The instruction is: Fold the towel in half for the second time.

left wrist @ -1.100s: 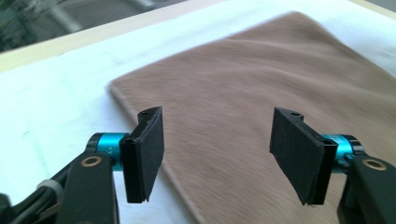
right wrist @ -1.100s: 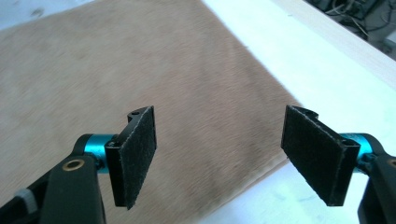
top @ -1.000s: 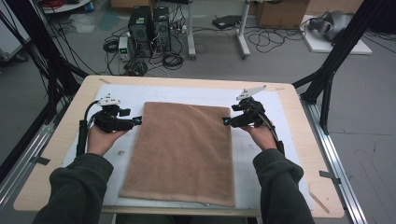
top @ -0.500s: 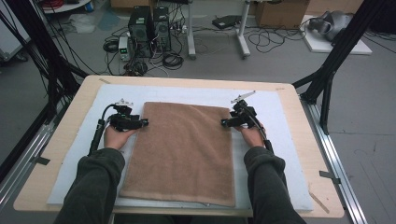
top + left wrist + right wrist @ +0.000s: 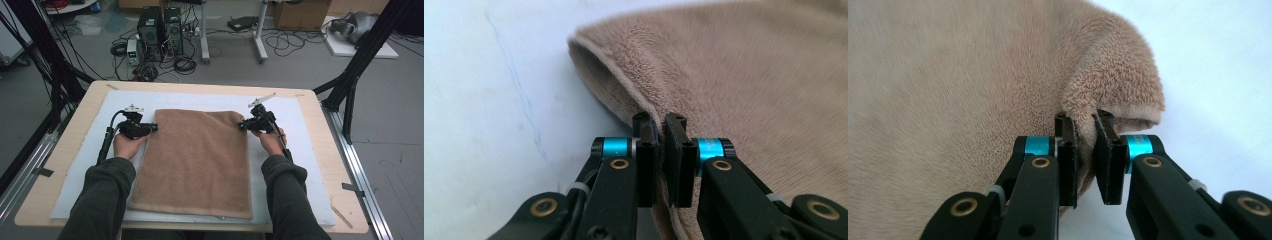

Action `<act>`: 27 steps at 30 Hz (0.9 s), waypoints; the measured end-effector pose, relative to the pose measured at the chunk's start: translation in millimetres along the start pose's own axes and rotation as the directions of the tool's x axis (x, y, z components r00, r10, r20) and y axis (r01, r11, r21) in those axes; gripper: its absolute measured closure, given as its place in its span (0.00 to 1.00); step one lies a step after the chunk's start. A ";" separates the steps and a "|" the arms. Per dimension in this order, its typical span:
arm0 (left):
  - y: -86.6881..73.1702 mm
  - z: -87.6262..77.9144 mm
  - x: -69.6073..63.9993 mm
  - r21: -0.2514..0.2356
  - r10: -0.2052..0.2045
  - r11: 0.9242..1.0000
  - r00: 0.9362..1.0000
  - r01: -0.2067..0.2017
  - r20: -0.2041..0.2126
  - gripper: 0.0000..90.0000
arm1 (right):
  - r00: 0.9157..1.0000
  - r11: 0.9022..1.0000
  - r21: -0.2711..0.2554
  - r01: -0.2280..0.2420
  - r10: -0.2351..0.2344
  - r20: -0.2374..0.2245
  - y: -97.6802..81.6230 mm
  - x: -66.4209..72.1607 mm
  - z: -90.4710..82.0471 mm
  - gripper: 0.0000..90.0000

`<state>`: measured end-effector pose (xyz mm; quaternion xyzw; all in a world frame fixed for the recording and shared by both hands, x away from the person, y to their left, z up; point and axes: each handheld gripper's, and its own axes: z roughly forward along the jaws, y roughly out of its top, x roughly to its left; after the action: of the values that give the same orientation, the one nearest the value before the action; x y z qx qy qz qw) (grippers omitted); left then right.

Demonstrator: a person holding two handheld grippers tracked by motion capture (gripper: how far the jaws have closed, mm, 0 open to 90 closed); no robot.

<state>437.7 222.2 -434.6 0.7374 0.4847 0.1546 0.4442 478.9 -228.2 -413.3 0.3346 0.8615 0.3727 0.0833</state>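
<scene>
High view: both grippers, left (image 5: pixel 153 128) and right (image 5: pixel 242 125), clenched on fluffy tan towel (image 5: pixel 197 160) edges.

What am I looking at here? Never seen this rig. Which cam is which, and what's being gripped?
No robot arm: a person holds a hand-operated claw in each hand. The overhead picture comes from a fixed camera above the person's side of the table. It shows the left claw and right claw at the far corners of a brown towel, which lies flat on a white mat.

The other two pictures come from cameras riding on the claws, looking along their black jaws. In the left claw view, the jaws have just been closing and now pinch the towel's edge. In the right claw view, the jaws have likewise just been closing and now pinch the towel's bunched corner. Both claws are gripping the towel.
</scene>
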 end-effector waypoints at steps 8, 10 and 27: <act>41.1 -20.7 -6.2 -0.115 0.033 0.993 0.999 -0.033 0.003 0.94 | 0.996 0.995 -0.079 0.068 -0.064 0.056 44.8 -5.5 -42.3 0.91; 40.5 -27.2 -6.9 -0.104 0.048 0.993 0.999 -0.046 0.015 0.94 | 0.998 0.993 -0.102 0.062 -0.060 0.029 45.1 -2.3 -52.0 0.91; -61.7 -78.5 -43.4 0.046 0.198 0.978 0.972 -0.205 0.123 0.89 | 0.987 0.999 0.032 0.040 -0.035 -0.160 -53.6 60.6 -47.4 0.80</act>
<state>329.4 233.3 -431.8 0.8033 0.3846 0.1407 0.4325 386.5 -244.0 -410.7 0.2888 0.8780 0.3815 0.0153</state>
